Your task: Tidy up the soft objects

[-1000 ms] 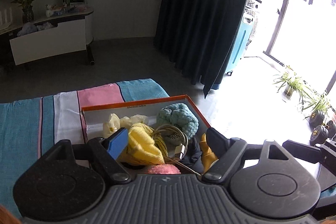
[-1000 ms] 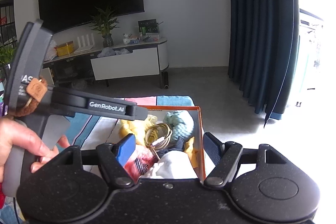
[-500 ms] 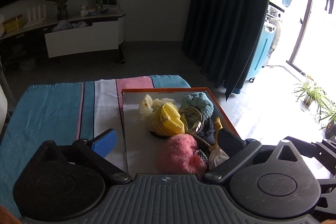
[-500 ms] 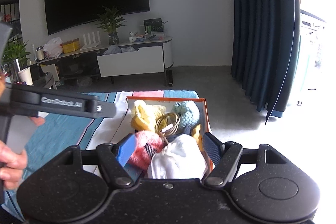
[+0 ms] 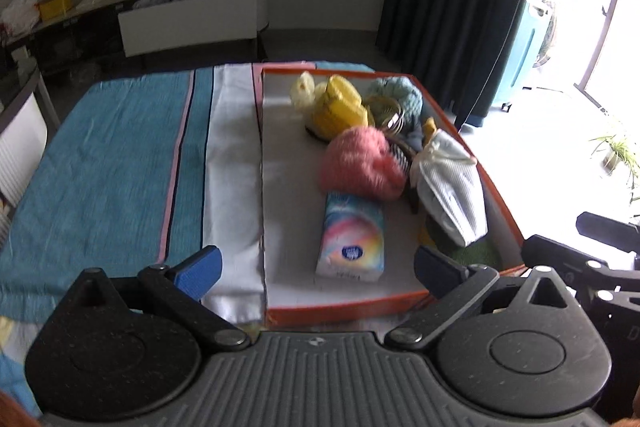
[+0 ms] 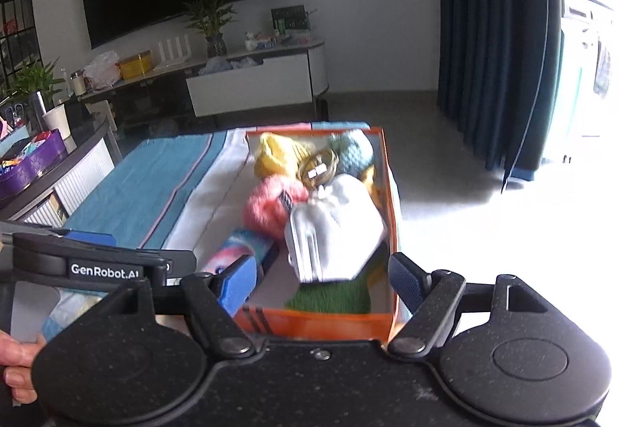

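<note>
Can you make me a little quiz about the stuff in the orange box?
1. True or false: the pink fluffy ball lies outside the orange box.
2. What lies nearest the front wall of the box in the left wrist view: (a) the tissue pack, (b) the yellow knit thing, (c) the teal yarn ball?
3. Is the left gripper holding anything?

Key
1. False: it lies inside, against the tissue pack's far end.
2. (a).
3. No. It is open with nothing between its fingers; its jaws have just been opening.
</note>
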### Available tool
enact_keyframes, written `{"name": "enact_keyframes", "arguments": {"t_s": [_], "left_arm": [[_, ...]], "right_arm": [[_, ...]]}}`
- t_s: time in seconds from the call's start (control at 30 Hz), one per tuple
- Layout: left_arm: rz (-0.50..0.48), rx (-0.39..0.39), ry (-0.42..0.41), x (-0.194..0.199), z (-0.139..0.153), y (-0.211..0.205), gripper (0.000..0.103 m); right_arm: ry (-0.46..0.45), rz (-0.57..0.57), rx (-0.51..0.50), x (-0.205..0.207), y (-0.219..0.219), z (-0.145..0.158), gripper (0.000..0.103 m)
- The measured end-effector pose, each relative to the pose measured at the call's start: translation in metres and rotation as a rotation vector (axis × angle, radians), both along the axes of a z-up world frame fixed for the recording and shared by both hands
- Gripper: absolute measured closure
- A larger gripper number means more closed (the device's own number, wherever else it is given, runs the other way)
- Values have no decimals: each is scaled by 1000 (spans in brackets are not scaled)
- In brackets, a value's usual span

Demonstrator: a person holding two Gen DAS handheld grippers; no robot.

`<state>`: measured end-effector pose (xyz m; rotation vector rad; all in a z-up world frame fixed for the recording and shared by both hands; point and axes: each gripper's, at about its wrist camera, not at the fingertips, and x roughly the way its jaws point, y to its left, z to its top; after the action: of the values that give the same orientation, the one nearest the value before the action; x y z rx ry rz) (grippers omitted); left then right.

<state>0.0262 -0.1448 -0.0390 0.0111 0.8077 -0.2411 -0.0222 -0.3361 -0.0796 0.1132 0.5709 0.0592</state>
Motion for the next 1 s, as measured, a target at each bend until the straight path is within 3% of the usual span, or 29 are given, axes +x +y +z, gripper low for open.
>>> {"name": "enact_keyframes", "arguments": {"t_s": [0.3,1.0], "left_arm": [[-12,26,3,-14,-5,-5,0],[-9,4,39,-17,-18,-1,0]], "right_arm": [[43,13,-1,-5,8,-13,15],[69,13,-10,2,11,-19,14]]}}
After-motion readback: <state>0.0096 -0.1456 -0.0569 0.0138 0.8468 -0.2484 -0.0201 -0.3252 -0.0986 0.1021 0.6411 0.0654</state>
